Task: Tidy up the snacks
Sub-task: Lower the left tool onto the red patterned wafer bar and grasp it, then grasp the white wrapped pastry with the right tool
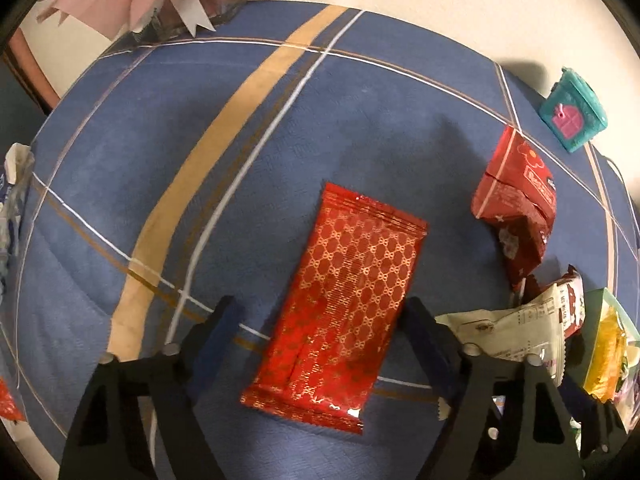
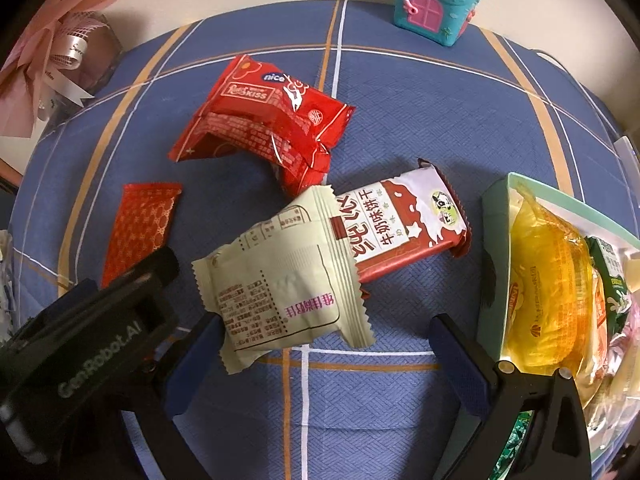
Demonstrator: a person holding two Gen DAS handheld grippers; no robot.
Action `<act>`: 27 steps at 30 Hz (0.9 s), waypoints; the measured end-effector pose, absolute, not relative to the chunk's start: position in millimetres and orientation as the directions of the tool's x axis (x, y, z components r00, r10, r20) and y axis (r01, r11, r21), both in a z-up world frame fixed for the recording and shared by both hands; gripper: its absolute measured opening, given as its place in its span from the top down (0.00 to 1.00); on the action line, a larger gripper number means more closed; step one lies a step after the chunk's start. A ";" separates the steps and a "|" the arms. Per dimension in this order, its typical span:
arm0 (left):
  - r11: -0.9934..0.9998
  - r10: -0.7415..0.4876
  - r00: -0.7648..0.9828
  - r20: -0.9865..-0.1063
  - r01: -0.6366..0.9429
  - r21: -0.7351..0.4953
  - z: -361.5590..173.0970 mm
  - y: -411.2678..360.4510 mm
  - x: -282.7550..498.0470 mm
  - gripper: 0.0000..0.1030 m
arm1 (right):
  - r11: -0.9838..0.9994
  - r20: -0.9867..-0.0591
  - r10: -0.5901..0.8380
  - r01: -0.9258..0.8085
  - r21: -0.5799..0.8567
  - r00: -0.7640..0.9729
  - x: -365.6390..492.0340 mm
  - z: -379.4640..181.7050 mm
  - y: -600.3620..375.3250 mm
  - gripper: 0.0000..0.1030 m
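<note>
Both tools spread wide: left [image 1: 320, 312] straddles red-gold packet [image 1: 340, 304]; only right [image 2: 324, 328] shows snack box [image 2: 494, 216].

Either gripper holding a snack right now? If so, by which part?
Neither. The left gripper is open, straddling the red gold-patterned packet, which lies flat on the cloth. The right gripper is open around the cream packet, not clamped.

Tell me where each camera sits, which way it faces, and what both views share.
Left wrist: on the left gripper, looking down along its open fingers at a red patterned packet on the blue tablecloth.
Right wrist: on the right gripper, open, facing a cream packet and the snack box; the left gripper's body shows at lower left.
Shared: patterned packet, cream packet, red Kiss bag, teal toy house.
</note>
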State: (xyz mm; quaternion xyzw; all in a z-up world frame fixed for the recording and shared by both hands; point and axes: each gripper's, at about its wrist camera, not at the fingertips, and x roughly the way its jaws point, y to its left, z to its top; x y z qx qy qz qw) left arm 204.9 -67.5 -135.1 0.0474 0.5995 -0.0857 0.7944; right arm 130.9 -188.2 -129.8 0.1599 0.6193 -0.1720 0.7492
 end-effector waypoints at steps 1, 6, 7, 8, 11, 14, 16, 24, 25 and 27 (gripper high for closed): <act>0.982 -0.077 0.269 -0.960 0.186 -0.027 -134.2 -65.8 204.7 0.28 | 0.890 -0.983 -0.060 0.455 0.026 0.174 130.4 -131.3 -186.3 0.00; 0.988 -0.089 0.264 -0.960 0.143 -0.052 -129.3 -48.8 206.3 0.48 | 0.896 -0.982 -0.071 0.443 0.015 0.177 133.3 -122.4 -181.8 0.00; 0.989 -0.096 0.260 -0.961 0.137 -0.062 -128.9 -45.6 206.6 0.49 | 0.898 -0.981 -0.073 0.440 0.014 0.182 133.7 -117.5 -180.3 0.00; 0.989 -0.096 0.257 -0.962 0.131 -0.064 -128.4 -42.3 206.8 0.49 | 0.900 -0.979 -0.074 0.435 0.016 0.191 134.6 -113.3 -179.3 0.00; 0.992 -0.093 0.246 -0.965 0.103 -0.070 -126.8 -29.3 209.1 0.49 | 0.905 -0.972 -0.093 0.425 0.008 0.215 136.8 -101.5 -177.2 0.00; 0.995 -0.075 0.240 -0.968 0.076 -0.058 -126.4 -18.3 210.7 0.49 | 0.913 -0.963 -0.128 0.408 -0.021 0.237 140.2 -91.5 -171.3 0.00; 0.997 -0.071 0.236 -0.969 0.059 -0.059 -126.7 -11.7 211.8 0.49 | 0.916 -0.958 -0.139 0.399 -0.029 0.251 141.7 -88.3 -167.4 0.00; 0.997 -0.080 0.234 -0.969 0.001 -0.082 -125.4 4.1 212.8 0.49 | 0.942 -0.947 -0.162 0.329 -0.065 0.277 152.0 -89.1 -142.3 0.00; 0.996 -0.081 0.234 -0.969 -0.003 -0.084 -125.4 5.4 212.8 0.49 | 0.943 -0.948 -0.162 0.325 -0.067 0.275 152.3 -90.8 -139.1 0.00; 0.996 -0.081 0.234 -0.969 -0.004 -0.085 -123.9 10.2 211.8 0.49 | 0.949 -0.951 -0.154 0.309 -0.066 0.269 155.2 -96.1 -131.7 0.00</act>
